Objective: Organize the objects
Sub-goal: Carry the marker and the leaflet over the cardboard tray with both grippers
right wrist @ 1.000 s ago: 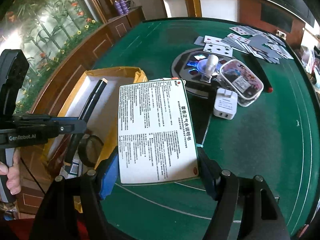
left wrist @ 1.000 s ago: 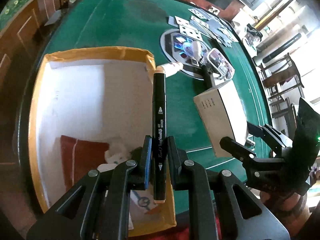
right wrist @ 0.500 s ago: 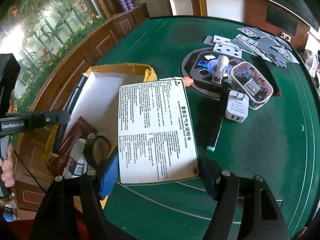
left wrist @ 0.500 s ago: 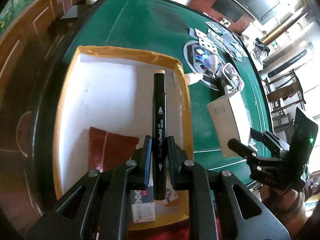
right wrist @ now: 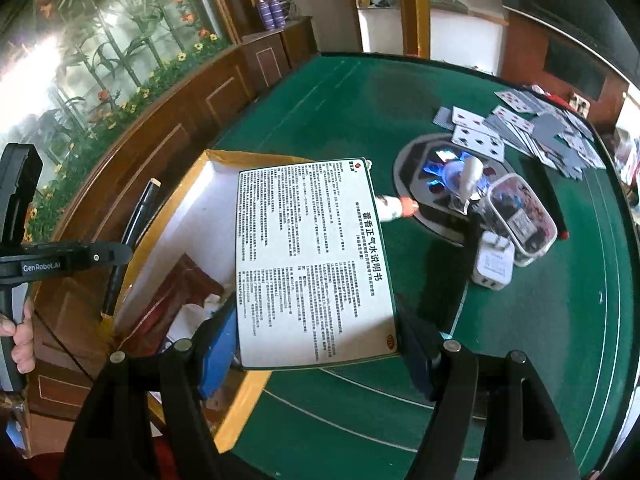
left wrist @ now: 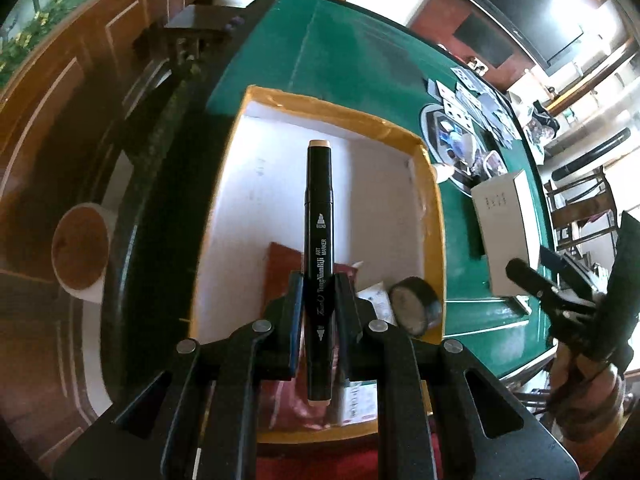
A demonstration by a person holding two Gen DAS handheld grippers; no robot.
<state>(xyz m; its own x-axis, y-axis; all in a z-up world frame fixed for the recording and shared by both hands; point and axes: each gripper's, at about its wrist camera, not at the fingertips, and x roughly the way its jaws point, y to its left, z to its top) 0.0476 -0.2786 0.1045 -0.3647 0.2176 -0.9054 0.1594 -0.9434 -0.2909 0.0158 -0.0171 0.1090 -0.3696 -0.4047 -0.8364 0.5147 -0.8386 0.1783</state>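
Our left gripper [left wrist: 318,308] squeezes the pen [left wrist: 319,256], which points straight up the frame over the box [left wrist: 434,216], while our right gripper [right wrist: 316,344] holds the leaflet [right wrist: 308,260] beside it.

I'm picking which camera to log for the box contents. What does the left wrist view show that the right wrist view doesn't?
Left wrist only: the black tape roll in the box's corner. Right wrist only: the white charger and the printed face of the white carton in the right gripper. Both: the yellow-rimmed box, the marker clamped in the left gripper, the red packet.
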